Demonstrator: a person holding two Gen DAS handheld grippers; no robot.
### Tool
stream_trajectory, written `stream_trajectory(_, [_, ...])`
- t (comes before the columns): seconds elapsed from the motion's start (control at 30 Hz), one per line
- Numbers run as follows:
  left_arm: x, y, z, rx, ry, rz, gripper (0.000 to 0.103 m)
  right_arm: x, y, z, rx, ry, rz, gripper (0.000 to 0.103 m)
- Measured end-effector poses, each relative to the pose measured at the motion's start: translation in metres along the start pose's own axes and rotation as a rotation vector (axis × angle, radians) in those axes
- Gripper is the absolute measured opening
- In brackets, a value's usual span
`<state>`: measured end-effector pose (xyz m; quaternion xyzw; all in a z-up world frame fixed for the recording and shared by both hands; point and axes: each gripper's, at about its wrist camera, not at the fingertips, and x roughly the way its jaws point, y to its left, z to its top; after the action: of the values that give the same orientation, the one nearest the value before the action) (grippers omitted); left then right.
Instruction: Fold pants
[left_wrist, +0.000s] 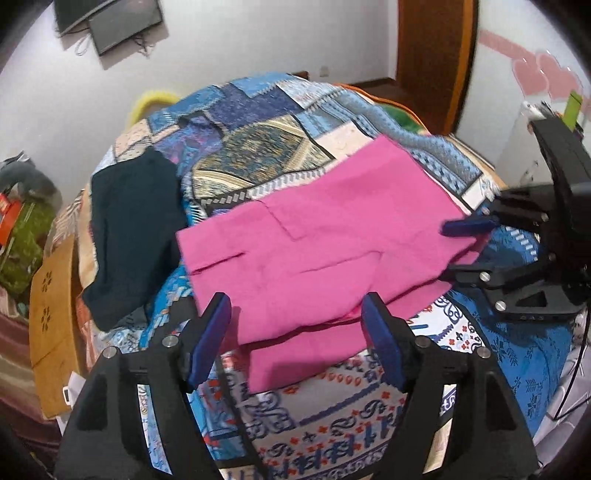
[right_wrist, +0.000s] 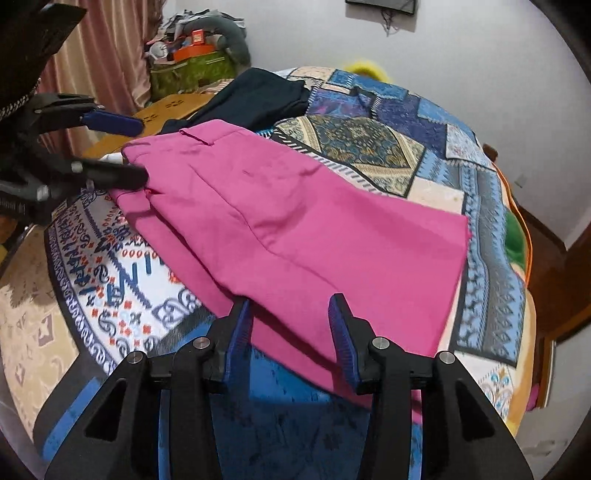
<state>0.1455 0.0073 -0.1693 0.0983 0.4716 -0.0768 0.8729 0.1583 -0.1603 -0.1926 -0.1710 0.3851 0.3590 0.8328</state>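
Lying folded on patchwork bedspread (left_wrist: 258, 155), pink pants (left_wrist: 325, 236) w/ no readable label

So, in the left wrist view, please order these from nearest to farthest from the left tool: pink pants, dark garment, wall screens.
1. Pink pants, directly ahead of the left tool.
2. Dark garment, left on the bed.
3. Wall screens, top left, beyond the bed.

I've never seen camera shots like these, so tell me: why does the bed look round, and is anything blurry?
Left wrist view: the fisheye lens bulges the patterned bedspread and darkens the corners; the right tool is motion-smeared. Right wrist view: same bulge; the pink pants look fairly sharp, the left tool is soft, and soft shadows lie under the near tool.
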Motion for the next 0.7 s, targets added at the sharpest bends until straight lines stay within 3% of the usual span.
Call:
stream_trajectory(0.1, [0.009,-0.011,0.001,0.036,0.017,-0.013,0.073,0.005,-0.001,0.006,0.001,-0.009,0.012,0.033])
stream_trajectory(0.17, [0.012,-0.019,0.001,0.059,0.018,-0.018,0.072,0.005,-0.002,0.008,0.001,-0.028,0.027,0.012])
stream_trajectory(0.23, [0.015,-0.026,0.003,0.089,0.017,-0.03,0.059,0.002,-0.002,0.01,0.002,-0.055,0.015,0.008])
stream_trajectory(0.3, [0.018,-0.033,0.006,0.117,0.021,-0.02,0.037,-0.004,-0.004,0.01,0.008,-0.089,0.012,0.007])
stream_trajectory(0.4, [0.02,-0.038,0.012,0.123,0.015,-0.003,0.014,-0.012,-0.006,0.01,0.012,-0.112,0.01,0.006])
stream_trajectory(0.47, [0.015,-0.039,0.017,0.105,0.0,-0.032,0.009,-0.017,-0.006,0.009,0.009,-0.123,-0.001,0.005])
stream_trajectory(0.7, [0.0,-0.047,0.017,0.112,-0.026,-0.088,0.009,-0.033,-0.012,-0.001,0.036,-0.14,0.01,0.004])
